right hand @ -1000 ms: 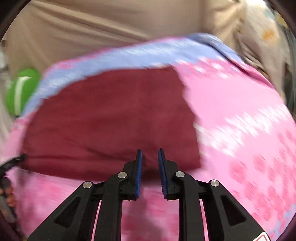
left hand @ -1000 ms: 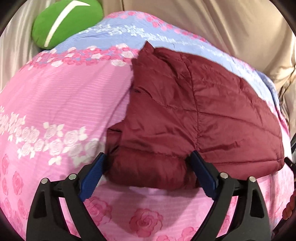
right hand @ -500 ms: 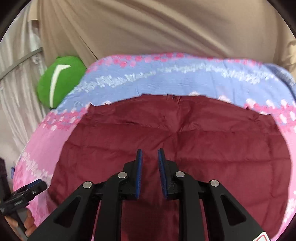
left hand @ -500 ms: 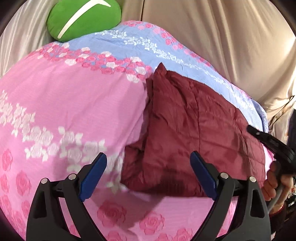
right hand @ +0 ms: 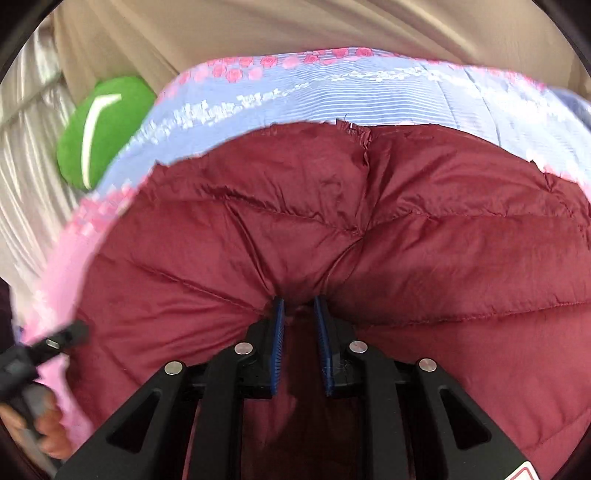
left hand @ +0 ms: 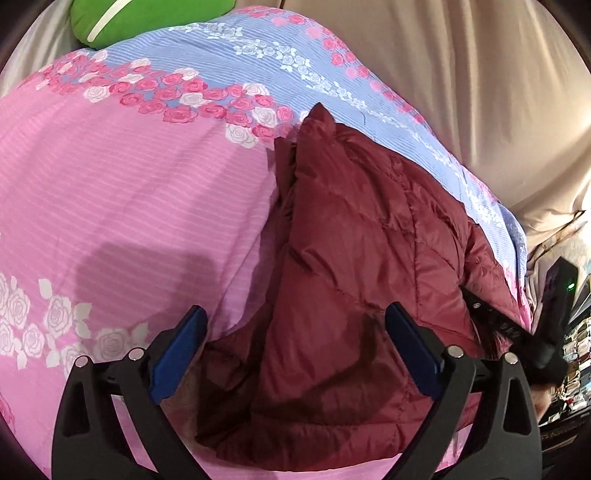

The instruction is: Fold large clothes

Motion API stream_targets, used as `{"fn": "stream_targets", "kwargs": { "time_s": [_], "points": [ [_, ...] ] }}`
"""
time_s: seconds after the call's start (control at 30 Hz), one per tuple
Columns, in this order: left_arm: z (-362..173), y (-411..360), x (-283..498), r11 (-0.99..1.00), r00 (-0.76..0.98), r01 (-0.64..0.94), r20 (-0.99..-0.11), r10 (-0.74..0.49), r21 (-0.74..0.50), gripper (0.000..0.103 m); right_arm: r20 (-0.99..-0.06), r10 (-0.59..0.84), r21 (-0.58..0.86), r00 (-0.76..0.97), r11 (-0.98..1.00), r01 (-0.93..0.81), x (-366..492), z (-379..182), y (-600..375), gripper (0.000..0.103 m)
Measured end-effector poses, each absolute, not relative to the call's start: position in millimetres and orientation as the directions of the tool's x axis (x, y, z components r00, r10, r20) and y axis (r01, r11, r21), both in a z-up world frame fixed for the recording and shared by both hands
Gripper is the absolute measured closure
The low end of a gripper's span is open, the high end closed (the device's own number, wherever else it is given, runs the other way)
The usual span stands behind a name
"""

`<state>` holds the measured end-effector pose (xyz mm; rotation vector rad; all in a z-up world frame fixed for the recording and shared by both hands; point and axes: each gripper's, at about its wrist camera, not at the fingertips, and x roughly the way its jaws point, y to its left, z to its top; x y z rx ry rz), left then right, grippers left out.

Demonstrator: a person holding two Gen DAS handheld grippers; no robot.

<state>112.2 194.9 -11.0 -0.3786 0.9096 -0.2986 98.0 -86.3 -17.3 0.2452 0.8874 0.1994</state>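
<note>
A dark red quilted jacket (left hand: 351, 258) lies folded on a pink and blue rose-print bed sheet (left hand: 129, 184). My left gripper (left hand: 295, 314) hovers over the jacket's near left corner. Its jaws are opening wide, with the corner below them and neither pad touching it. In the right wrist view the jacket (right hand: 443, 258) fills the frame. My right gripper (right hand: 299, 302) has its tips sunk into the padding. Its jaws stand a narrow gap apart, and the fabric puckers towards that gap. From the left wrist view the right gripper (left hand: 487, 317) rests on the jacket's right side.
A green cushion (left hand: 147, 18) lies at the head of the bed. Beige curtain (left hand: 461, 74) hangs close behind the far edge. Dark clutter (left hand: 576, 350) stands past the bed's right side. A hand (right hand: 51, 435) holds the left gripper (right hand: 66, 334) at the jacket's left edge.
The left gripper drew back from the jacket's near edge, then shifted right over its corner. The right gripper swept left across the jacket and sank its tips into the padding.
</note>
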Motion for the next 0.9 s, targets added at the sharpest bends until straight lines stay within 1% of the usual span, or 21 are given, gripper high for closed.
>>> {"fn": "stream_targets", "kwargs": {
  "time_s": [0.03,0.07,0.17,0.23,0.3,0.43,0.5,0.63,0.67,0.7,0.73,0.77,0.83,0.9],
  "points": [
    [-11,193,111,0.898,0.580,0.101,-0.708,-0.402,-0.428,0.010,-0.715,0.323,0.355,0.619,0.932,-0.076,96,-10,-95,0.083],
    [-12,191,112,0.902,0.581,0.105,-0.710,-0.398,-0.419,0.011,-0.698,0.347,0.387,0.626,0.919,-0.077,97,-4,-100,0.083],
    [-12,186,111,0.914,0.587,0.120,-0.715,-0.380,-0.387,0.013,-0.682,0.358,0.405,0.637,0.911,-0.079,105,8,-107,0.083],
    [-12,183,111,0.917,0.590,0.124,-0.715,-0.375,-0.378,0.013,-0.694,0.335,0.385,0.638,0.921,-0.065,117,10,-107,0.083],
    [-12,183,112,0.918,0.591,0.122,-0.716,-0.372,-0.377,0.013,-0.706,0.340,0.388,0.621,0.919,-0.062,131,6,-106,0.083],
    [-12,184,118,0.914,0.591,0.115,-0.713,-0.377,-0.389,0.013,-0.747,0.342,0.382,0.571,0.923,-0.053,166,-10,-100,0.083],
    [-12,183,122,0.914,0.592,0.117,-0.711,-0.379,-0.389,0.012,-0.767,0.346,0.379,0.541,0.924,-0.053,178,-22,-96,0.085],
    [-13,178,130,0.916,0.599,0.129,-0.706,-0.377,-0.380,0.013,-0.756,0.367,0.396,0.542,0.916,-0.069,182,-29,-96,0.087],
    [-13,177,131,0.915,0.600,0.132,-0.704,-0.380,-0.381,0.015,-0.755,0.370,0.400,0.541,0.914,-0.067,182,-29,-96,0.087],
    [-12,176,132,0.915,0.601,0.136,-0.702,-0.382,-0.381,0.032,-0.755,0.373,0.406,0.540,0.912,-0.062,181,-27,-97,0.087],
    [-13,174,134,0.891,0.572,0.165,-0.695,-0.436,-0.423,0.042,-0.740,0.386,0.428,0.551,0.902,-0.058,178,-20,-102,0.085],
    [-15,174,136,0.874,0.553,0.170,-0.690,-0.467,-0.455,0.044,-0.714,0.396,0.446,0.577,0.893,-0.062,175,-10,-108,0.084],
    [-14,173,136,0.877,0.559,0.172,-0.689,-0.462,-0.448,0.047,-0.684,0.364,0.433,0.632,0.900,-0.049,176,8,-116,0.084],
    [-15,171,135,0.880,0.561,0.172,-0.690,-0.457,-0.443,0.050,-0.701,0.342,0.418,0.626,0.908,-0.029,187,9,-121,0.084]
  ]
}}
